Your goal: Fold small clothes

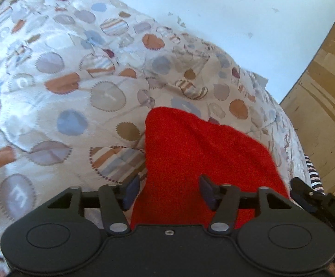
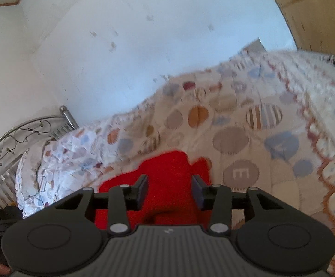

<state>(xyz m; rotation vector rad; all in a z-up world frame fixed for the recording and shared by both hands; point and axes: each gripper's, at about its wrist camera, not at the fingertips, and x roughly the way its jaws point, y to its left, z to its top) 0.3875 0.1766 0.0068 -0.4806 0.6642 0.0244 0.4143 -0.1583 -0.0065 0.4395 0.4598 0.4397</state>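
Observation:
A small red garment lies on a patterned bedspread. In the left wrist view my left gripper is open just above the near part of the red cloth, with a finger on each side of a fold. In the right wrist view my right gripper is open too, its fingers straddling the same red garment. Neither gripper pinches the cloth. The right gripper's black body shows at the right edge of the left wrist view.
The bed fills both views, with a white wall behind it. A wooden wardrobe stands at the right. A striped cloth lies at the bed's right edge. A metal headboard and pillow are at the left.

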